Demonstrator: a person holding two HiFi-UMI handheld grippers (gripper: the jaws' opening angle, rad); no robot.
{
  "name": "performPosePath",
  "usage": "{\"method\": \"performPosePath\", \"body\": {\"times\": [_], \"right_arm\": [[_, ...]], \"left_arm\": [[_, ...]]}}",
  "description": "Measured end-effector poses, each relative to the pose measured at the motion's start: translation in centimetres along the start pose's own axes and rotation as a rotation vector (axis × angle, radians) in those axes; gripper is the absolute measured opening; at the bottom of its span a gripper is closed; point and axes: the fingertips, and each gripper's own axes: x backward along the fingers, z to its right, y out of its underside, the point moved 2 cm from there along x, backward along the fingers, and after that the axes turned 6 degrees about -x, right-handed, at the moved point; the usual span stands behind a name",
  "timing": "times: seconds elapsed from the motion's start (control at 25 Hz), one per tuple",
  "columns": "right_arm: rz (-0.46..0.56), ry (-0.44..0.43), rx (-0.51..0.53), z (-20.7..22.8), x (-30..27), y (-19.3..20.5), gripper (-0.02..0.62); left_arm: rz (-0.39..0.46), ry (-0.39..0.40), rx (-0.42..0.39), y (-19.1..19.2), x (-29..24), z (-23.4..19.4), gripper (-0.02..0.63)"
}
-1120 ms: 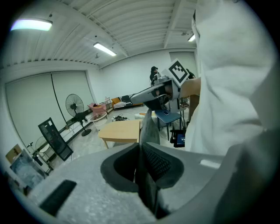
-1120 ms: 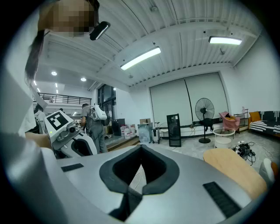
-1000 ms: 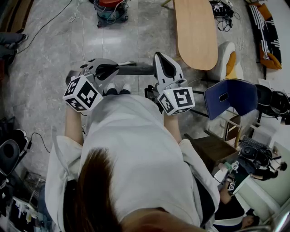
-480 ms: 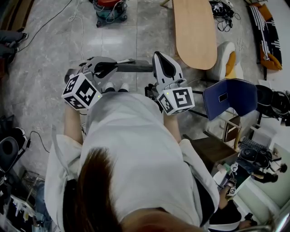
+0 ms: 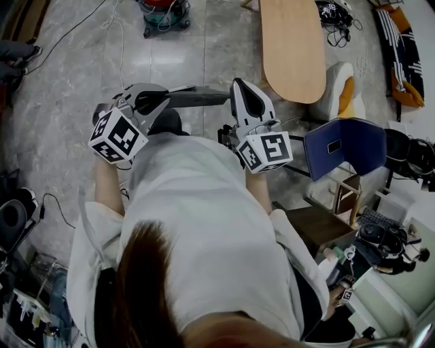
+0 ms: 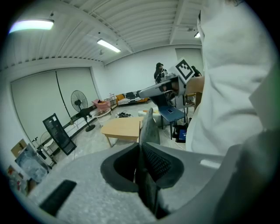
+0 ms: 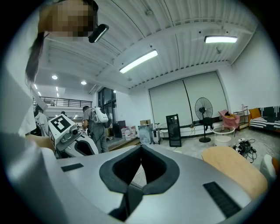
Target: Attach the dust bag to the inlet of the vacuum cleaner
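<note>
In the head view my left gripper [image 5: 171, 102] is held in front of the person's white coat, pointing right, and is shut on a flat grey dust bag [image 5: 200, 100]. The left gripper view shows the bag [image 6: 148, 124] edge-on, pinched between the pads of the left gripper [image 6: 142, 146]. My right gripper [image 5: 236, 83] is beside the bag's far end and shut with nothing in it; the right gripper view shows the right gripper [image 7: 140, 151] empty. A red and teal vacuum cleaner [image 5: 163, 12] stands on the floor well ahead, at the top edge.
A long wooden table [image 5: 292, 44] is ahead on the right, with a blue chair [image 5: 346, 146] nearer. A cable [image 5: 115, 27] trails over the grey tiled floor by the vacuum. Clutter lines the left and right edges. Other people stand far off in the room.
My left gripper and the bag have drifted slightly left in the head view. The two white shoe tips below the bag have gone; a dark shape shows there. The right gripper has barely shifted.
</note>
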Motion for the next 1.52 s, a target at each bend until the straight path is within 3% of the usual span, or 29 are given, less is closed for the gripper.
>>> {"method": "performPosePath", "body": {"times": [0.32,1.08,1.52], "right_arm": [[-0.021,-0.008,-0.017,1.3,-3.9,0.1,0.002],[0.053,-0.054,-0.001,1.1,-22.0,-6.1,0.002],[-0.002,-0.05,0.002,2.3,-26.2,-6.1,0.002]], "left_arm": [[-0.006,0.016,0.012,1.5,-1.6,-3.3,0.04],[0.014,0.043,0.009,8.0,-0.7,-21.0,0.04],[0.006,0.03,0.039,10.3,-1.4,-25.5,0.04]]}}
